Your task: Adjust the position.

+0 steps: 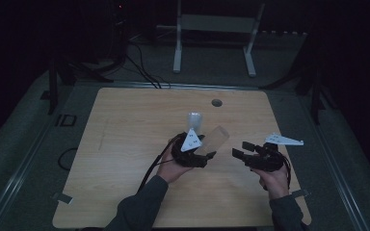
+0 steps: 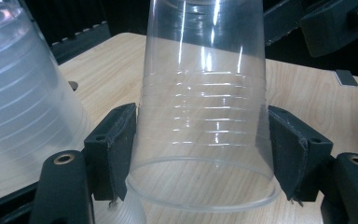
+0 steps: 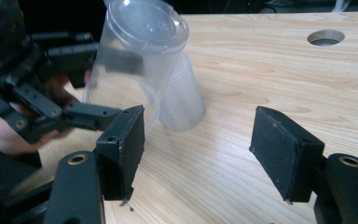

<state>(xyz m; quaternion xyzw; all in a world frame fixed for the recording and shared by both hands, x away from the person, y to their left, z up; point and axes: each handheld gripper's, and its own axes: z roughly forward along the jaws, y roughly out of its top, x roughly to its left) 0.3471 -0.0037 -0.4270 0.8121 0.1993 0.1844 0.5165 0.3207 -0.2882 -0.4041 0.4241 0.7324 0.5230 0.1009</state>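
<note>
Left gripper (image 1: 203,155) clamped on a clear plastic cup (image 1: 213,140), one black pad pressed against each side of the ribbed wall just above the rim; cup (image 2: 204,116) inverted in the left gripper view, mouth toward the gripper body, closed base pointing away. In the high view, lifted off the table (image 1: 125,159) and tilted up and to the right of the gripper's grey three-cornered plate (image 1: 191,141). Just beyond the jaws and slightly left, a second, frosted cup (image 1: 194,120) standing upside down on the wood; in the left gripper view looming large at the left edge (image 2: 23,88), close beside the held cup, contact between the two impossible to tell. Right gripper (image 1: 239,154) held wide apart with nothing between the pads, pointing left toward the held cup and a short gap away from it. In the right gripper view, both cups ahead of the spread jaws: clear cup (image 3: 135,51) tipped with its base facing the camera, frosted cup (image 3: 182,100) behind and below it, the left gripper (image 3: 74,116) gripping from the left. Farther off beyond both grippers, a round hole (image 1: 217,102) near the table's far edge.
</note>
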